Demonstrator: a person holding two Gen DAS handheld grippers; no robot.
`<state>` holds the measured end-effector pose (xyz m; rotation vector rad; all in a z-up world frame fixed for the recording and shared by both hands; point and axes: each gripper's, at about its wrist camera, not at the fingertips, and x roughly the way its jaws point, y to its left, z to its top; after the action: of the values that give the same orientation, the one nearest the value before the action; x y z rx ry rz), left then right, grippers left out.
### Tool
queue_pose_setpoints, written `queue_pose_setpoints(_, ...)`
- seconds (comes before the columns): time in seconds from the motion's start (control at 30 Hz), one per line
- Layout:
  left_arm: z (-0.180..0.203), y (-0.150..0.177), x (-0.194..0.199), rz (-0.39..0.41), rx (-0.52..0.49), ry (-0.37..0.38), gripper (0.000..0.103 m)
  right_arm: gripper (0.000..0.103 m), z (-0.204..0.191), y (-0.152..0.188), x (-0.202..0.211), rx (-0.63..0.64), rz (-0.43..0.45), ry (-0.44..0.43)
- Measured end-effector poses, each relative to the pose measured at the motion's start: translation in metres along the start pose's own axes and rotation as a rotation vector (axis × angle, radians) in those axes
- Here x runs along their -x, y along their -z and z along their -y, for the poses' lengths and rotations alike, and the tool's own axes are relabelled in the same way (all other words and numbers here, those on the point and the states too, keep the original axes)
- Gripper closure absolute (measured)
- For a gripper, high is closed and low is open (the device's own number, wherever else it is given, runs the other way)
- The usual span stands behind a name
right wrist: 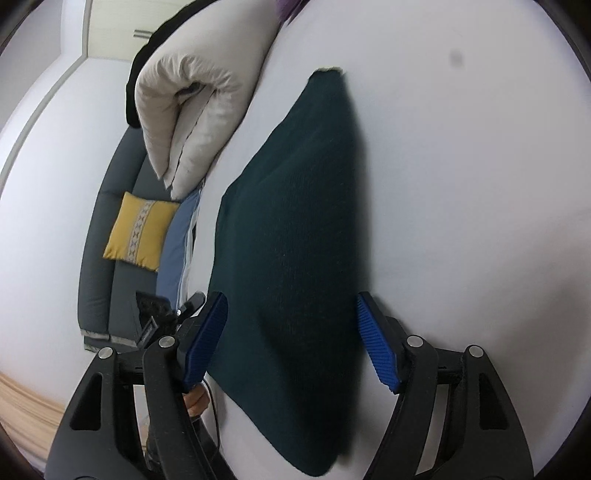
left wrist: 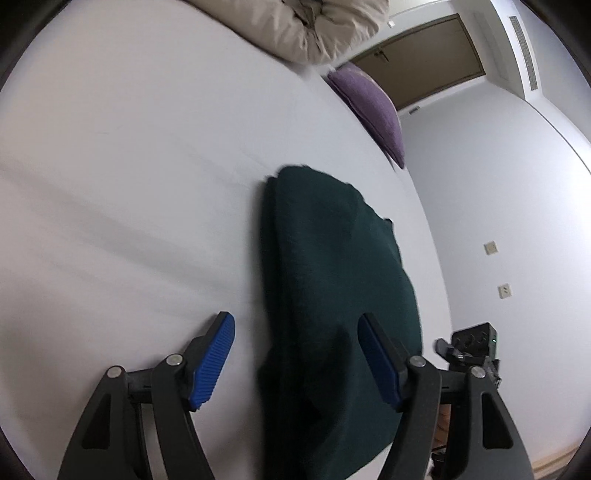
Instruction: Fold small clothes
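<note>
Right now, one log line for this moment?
left gripper: open | right gripper: open | dark green garment: lying folded on white bed, unheld

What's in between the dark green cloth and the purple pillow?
Nothing, just bare white bed sheet between the green cloth and purple pillow; the left wrist view shows it.

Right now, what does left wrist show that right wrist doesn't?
Left wrist only: purple pillow, brown door, wall sockets, the right gripper at the bed edge. Right wrist only: grey sofa, yellow cushion, blue pillow. Both: green garment on the white bed, beige duvet, blue-padded fingers open over the garment.
</note>
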<state>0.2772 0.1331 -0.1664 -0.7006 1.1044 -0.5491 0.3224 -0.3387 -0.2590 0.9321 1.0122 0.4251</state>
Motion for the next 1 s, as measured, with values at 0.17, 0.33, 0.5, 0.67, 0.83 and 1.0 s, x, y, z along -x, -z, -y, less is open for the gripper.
queue_pose_setpoints(0.17, -0.003, -0.013, -0.022, -0.071, 0.032, 0.05, 0.033, 0.038, 0.002, 0.002, -0.01, -0.003, -0.031, 0.007)
queue_pose_setpoints(0.33, 0.001, -0.019, -0.036, -0.123, 0.05, 0.046, 0.048, 0.054, 0.008, -0.003, -0.025, -0.015, -0.063, 0.017)
queue_pose_setpoints(0.5, 0.003, -0.02, -0.043, -0.132, 0.067, 0.031, 0.073, 0.063, 0.001, -0.005, -0.037, 0.008, -0.065, 0.052)
queue_pose_setpoints(0.67, 0.021, -0.01, -0.025, -0.092, 0.04, 0.018, 0.078, 0.069, -0.014, 0.002, -0.028, 0.034, -0.036, 0.073)
queue_pose_setpoints(0.83, 0.054, 0.014, 0.008, -0.073, -0.046, 0.006, 0.078, 0.07, -0.049, 0.023, -0.002, 0.118, -0.025, 0.085)
queue_pose_setpoints(1.0, 0.065, 0.044, 0.047, -0.057, -0.07, 0.029, 0.078, 0.07, -0.076, 0.059, 0.025, 0.165, -0.017, 0.062)
